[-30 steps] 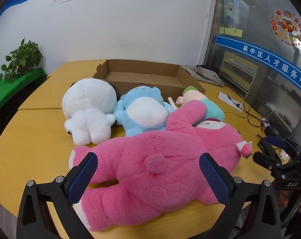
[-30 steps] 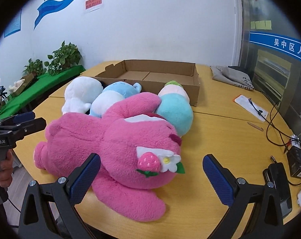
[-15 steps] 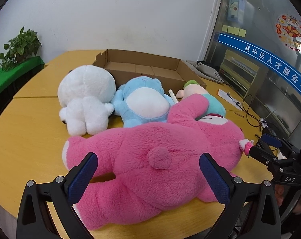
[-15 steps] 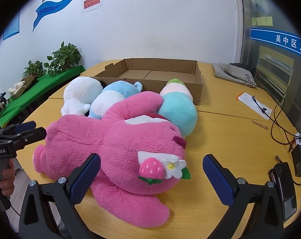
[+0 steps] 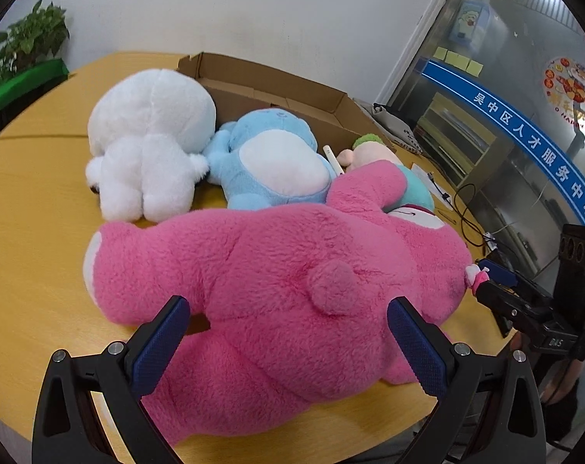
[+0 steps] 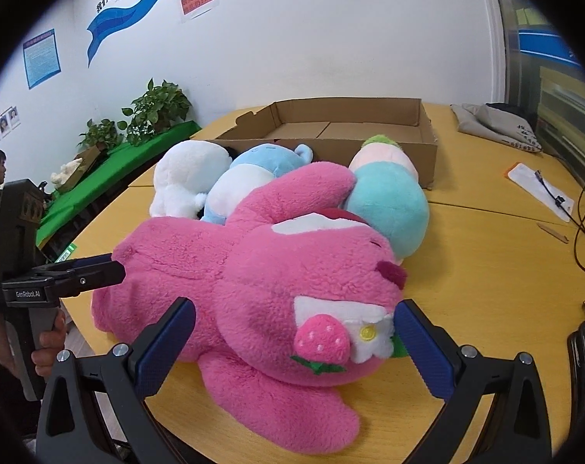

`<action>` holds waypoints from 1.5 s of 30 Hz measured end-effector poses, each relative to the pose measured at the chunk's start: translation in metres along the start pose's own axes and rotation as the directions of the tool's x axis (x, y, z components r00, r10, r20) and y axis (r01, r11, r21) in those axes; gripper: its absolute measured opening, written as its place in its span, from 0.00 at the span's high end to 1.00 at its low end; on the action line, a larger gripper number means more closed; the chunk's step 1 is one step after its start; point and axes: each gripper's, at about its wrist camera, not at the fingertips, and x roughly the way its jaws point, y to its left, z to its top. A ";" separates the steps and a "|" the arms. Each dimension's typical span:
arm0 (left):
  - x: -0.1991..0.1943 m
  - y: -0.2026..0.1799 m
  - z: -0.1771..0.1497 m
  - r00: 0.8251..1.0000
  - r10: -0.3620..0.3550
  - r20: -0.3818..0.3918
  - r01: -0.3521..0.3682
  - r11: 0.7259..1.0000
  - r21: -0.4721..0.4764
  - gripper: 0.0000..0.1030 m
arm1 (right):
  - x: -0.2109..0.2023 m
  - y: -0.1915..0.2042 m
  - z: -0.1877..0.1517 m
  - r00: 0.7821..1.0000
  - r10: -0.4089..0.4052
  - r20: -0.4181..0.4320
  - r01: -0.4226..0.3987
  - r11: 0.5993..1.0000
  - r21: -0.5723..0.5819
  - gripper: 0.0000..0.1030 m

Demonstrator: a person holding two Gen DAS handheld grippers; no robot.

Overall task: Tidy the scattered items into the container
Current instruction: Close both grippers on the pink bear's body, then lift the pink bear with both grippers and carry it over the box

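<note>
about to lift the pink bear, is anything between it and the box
Yes. The white plush, blue plush and teal plush lie in a row between the pink bear and the cardboard box, against its near wall.

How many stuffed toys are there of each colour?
Pink: 1
White: 1
Blue: 1
Teal with a green tuft: 1
Total: 4 toys, all on the table, none in the box yet.

Fluffy pink plush bear (image 5: 277, 270) on smooth matt wooden table (image 5: 33, 201).
</note>
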 end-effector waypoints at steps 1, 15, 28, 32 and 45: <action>0.003 0.002 0.000 1.000 -0.009 -0.008 0.009 1.000 -0.011 0.00 | 0.001 -0.005 0.000 1.000 0.000 -0.001 0.000 1.000 0.004 0.00; 0.027 0.016 0.001 0.990 -0.122 -0.068 0.115 0.989 -0.092 0.33 | 0.057 -0.037 -0.017 0.991 0.131 -0.025 -0.128 0.987 0.096 0.18; -0.047 -0.023 0.004 0.991 -0.120 0.060 0.116 0.991 0.069 0.50 | -0.006 -0.008 -0.018 0.990 0.095 0.104 -0.100 0.994 0.040 0.46; -0.086 -0.048 0.041 0.982 -0.124 0.145 0.098 0.979 0.178 0.50 | -0.033 -0.005 0.007 0.973 0.124 0.195 -0.135 0.990 0.045 0.46; 0.025 -0.050 0.311 0.976 -0.165 0.143 0.119 0.951 0.287 0.50 | 0.026 -0.056 0.221 0.934 0.020 0.356 -0.043 0.997 0.056 0.45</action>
